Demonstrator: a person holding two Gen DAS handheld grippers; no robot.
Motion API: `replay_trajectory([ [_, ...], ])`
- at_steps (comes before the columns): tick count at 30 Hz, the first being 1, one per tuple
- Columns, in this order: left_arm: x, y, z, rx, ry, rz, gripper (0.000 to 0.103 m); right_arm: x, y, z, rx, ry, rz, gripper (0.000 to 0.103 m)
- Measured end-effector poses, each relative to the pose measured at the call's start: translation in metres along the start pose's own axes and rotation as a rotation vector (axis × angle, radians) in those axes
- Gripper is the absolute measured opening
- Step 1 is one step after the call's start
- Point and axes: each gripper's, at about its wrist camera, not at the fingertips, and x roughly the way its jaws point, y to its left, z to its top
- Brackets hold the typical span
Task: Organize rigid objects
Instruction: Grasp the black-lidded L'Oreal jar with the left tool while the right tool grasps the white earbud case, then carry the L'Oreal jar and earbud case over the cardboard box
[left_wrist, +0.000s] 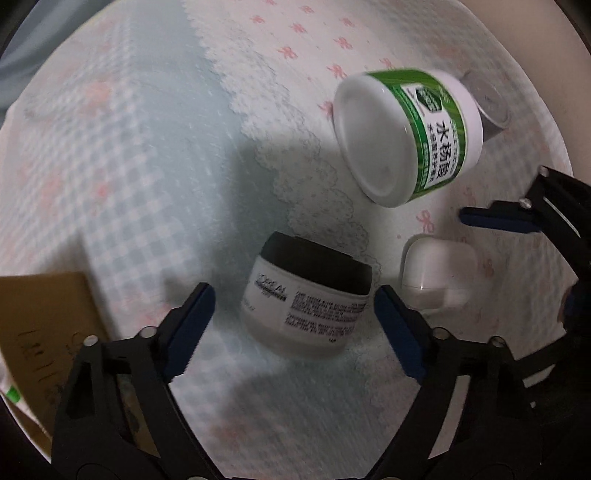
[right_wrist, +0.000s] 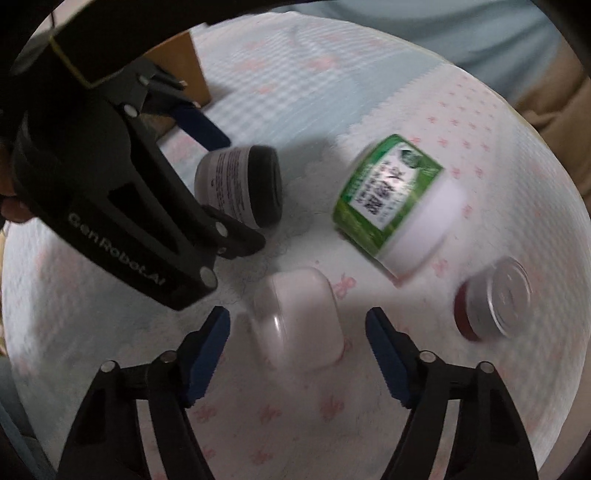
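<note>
left wrist view: the left gripper (left_wrist: 291, 328) spreads wide around the black-lidded jar (left_wrist: 308, 301), lying tipped, likely lined up for a grasp; cloth (left_wrist: 147, 147) beyond is free.

right wrist view: the right gripper (right_wrist: 297, 354) gapes around the white case (right_wrist: 299, 321); green jar (right_wrist: 395, 203) and tin (right_wrist: 495, 302) lie apart.

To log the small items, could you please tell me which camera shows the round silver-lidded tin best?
The right wrist view: the round silver-lidded tin shows whole, lid and red side. The left wrist view shows only part behind the green-labelled white jar.
</note>
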Motion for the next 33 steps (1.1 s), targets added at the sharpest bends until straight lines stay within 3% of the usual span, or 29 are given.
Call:
replay_trajectory([
  [4,0.008,-0.002,0.001,0.019,0.01,-0.007,0.075,0.01,0.003,0.0,-0.036,0.028,0.019,0.057],
  [7,0.008,-0.002,0.005,0.024,-0.005,-0.012,0.059,0.009,0.004,-0.001,-0.061,0.026,0.005,0.049],
  [8,0.008,-0.001,0.006,0.025,-0.008,-0.014,0.059,0.008,0.004,-0.001,-0.06,0.026,-0.004,0.044],
  [22,-0.014,0.003,0.0,0.018,-0.056,-0.016,0.058,-0.008,-0.006,-0.005,0.063,0.017,0.011,0.043],
  [33,-0.107,0.02,-0.035,-0.039,-0.164,-0.02,0.058,-0.091,-0.018,-0.012,0.249,-0.085,-0.022,0.043],
])
